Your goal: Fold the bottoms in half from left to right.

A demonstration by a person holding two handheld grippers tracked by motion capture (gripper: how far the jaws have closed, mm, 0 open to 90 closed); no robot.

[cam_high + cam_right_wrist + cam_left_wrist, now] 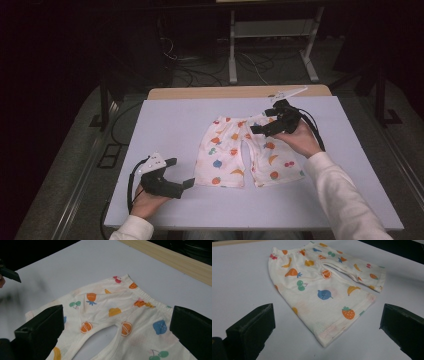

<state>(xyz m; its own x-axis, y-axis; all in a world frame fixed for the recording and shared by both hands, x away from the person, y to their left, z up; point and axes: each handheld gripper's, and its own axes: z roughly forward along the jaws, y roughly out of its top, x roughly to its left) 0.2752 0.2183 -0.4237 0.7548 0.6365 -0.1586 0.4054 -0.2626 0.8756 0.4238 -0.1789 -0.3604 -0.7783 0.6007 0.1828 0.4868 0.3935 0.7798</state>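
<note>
A pair of small white shorts [245, 152] printed with coloured fruit lies flat in the middle of the pale sheet, waistband at the far side and legs toward me. My left gripper [184, 172] rests open on the sheet just left of the left leg hem. In the left gripper view, the shorts [319, 287] spread out ahead of its wide-apart jaws [328, 312]. My right gripper [262, 121] hovers open over the right end of the waistband. The right gripper view has the waistband and crotch of the shorts [100, 305] between the parted jaws [117, 312], nothing held.
The pale sheet [170, 120] covers a wooden table whose far edge [240, 92] shows as a bare strip. Behind it, cables and a white metal stand [232, 60] sit on the dark floor. Bare sheet surrounds the shorts on all sides.
</note>
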